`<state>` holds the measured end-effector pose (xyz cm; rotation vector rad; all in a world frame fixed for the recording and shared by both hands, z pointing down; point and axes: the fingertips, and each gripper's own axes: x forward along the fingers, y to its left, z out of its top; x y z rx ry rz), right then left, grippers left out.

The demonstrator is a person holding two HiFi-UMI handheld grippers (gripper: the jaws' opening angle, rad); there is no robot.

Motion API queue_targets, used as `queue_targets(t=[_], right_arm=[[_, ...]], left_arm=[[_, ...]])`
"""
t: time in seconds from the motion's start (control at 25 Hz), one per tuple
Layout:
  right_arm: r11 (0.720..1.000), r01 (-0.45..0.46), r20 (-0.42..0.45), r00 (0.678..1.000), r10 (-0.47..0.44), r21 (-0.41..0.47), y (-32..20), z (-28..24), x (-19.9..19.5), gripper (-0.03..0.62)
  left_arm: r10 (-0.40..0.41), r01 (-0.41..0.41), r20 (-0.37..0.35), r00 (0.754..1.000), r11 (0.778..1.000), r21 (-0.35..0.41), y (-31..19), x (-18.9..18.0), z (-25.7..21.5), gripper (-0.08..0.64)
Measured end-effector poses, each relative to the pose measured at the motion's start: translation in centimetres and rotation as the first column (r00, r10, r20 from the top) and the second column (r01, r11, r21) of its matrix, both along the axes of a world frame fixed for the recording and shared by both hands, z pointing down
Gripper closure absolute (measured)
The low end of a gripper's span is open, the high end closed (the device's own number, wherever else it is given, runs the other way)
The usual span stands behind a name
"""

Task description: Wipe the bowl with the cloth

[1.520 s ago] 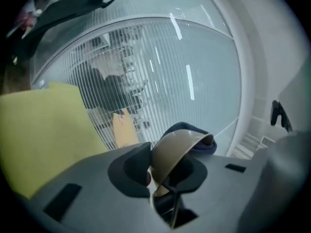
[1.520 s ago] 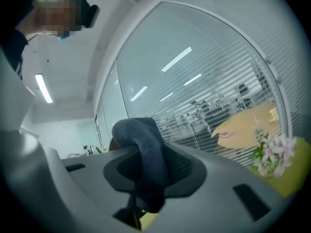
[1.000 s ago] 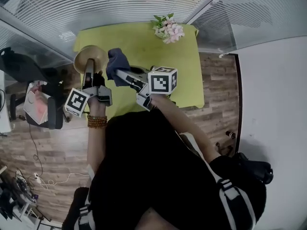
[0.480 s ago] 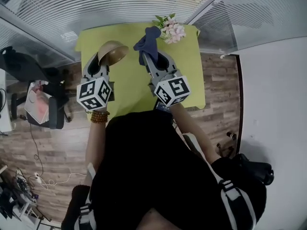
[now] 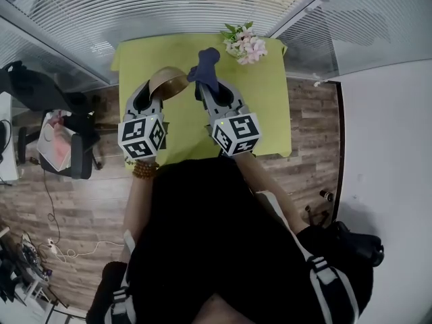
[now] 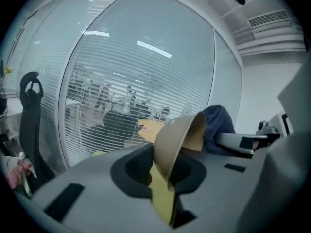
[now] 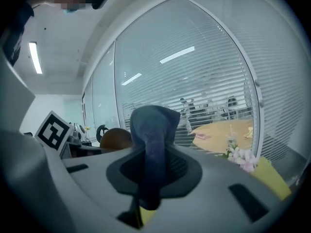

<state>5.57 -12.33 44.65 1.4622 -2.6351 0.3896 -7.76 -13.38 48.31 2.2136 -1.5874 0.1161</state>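
Two tools, head view: above the worktop (image 5: pixel 266 106) my left gripper (image 5: pixel 159 92) holds the bowl (image 5: pixel 170 79) beside the cloth (image 5: pixel 206 67) in my right gripper (image 5: pixel 209 90), near enough to wipe. Left gripper view: jaws clamp the bowl's rim, its hollow seemingly toward the cloth. Right gripper view: jaws pinch the cloth, leaving a wad free for rubbing.
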Motion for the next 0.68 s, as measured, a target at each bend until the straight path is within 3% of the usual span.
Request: queue_targets(t=[0.68], right_arm=[[0.998,-0.052,-0.014,0.999,0.051,-0.021,-1.0,1.0,2.5,0.552]], left_arm=[[0.036,-0.036,-0.001,0.999,0.999,-0.038,0.4,0.8,1.6,0.509]])
